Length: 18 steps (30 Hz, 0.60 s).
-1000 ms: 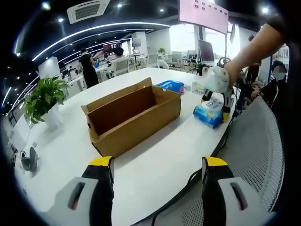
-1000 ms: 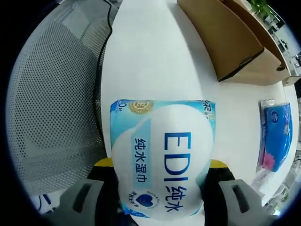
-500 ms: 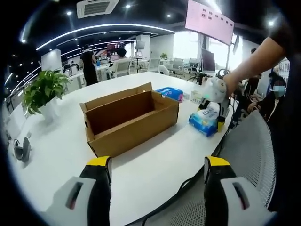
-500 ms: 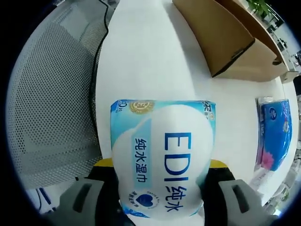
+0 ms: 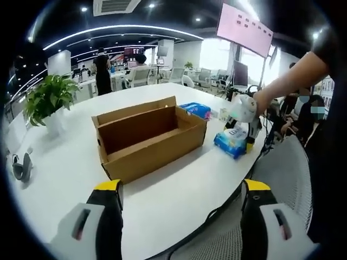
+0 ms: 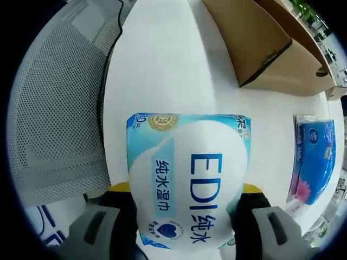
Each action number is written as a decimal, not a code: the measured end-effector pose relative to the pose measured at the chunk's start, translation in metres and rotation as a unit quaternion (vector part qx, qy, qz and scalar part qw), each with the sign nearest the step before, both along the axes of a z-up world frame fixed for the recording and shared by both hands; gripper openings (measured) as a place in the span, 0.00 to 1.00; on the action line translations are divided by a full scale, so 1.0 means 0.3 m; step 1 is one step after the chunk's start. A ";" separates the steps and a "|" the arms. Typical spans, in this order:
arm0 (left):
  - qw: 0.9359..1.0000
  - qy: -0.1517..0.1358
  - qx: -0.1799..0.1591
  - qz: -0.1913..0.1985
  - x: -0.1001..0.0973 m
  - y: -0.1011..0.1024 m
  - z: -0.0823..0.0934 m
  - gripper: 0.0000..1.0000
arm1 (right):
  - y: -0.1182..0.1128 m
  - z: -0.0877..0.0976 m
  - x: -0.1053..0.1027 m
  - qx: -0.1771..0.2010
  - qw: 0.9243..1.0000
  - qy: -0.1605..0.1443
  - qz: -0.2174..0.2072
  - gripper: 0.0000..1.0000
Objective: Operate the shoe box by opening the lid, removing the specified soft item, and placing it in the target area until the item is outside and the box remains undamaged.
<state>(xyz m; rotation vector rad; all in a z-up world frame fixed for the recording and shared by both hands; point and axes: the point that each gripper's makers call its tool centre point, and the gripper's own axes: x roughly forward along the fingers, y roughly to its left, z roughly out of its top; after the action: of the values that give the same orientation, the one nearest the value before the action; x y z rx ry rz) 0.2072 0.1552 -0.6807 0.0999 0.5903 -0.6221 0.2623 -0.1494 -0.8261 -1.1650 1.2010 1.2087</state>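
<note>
An open cardboard box (image 5: pixel 149 138) stands on the white table (image 5: pixel 65 179), its inside bare as far as it shows; its corner (image 6: pixel 265 54) lies at the top of the right gripper view. My right gripper (image 6: pixel 187 189) is shut on a blue-and-white wet wipes pack (image 6: pixel 187 179). From the left gripper view that pack (image 5: pixel 233 142) hangs low at the table's near-right edge, right of the box, whether touching I cannot tell. My left gripper (image 5: pixel 181 192) stands open over the table's front edge, nothing between its jaws.
A blue tissue pack (image 5: pixel 196 109) lies behind the box, also right of it (image 6: pixel 313 157). A grey mesh chair (image 6: pixel 54 108) stands against the table edge. A potted plant (image 5: pixel 47 103) sits far left. People (image 5: pixel 103 70) stand at desks behind.
The left gripper's camera has drawn back and risen a little. The wipes pack in the right gripper has shifted slightly toward the table edge; it stays gripped.
</note>
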 end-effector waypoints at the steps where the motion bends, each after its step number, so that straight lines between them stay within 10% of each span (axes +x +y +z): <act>1: 1.000 -0.001 0.000 0.001 0.003 0.003 0.003 0.92 | 0.000 0.000 0.004 0.000 1.000 0.000 0.002 0.70; 18: 1.000 0.014 0.022 0.009 -0.015 0.042 -0.034 0.89 | -0.007 0.000 0.066 0.001 1.000 0.000 0.007 0.70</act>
<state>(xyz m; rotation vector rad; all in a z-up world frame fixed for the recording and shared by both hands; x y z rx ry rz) 0.2027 0.1678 -0.6909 0.1284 0.6311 -0.5940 0.2821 -0.1515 -0.8261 -1.1735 1.1935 1.2209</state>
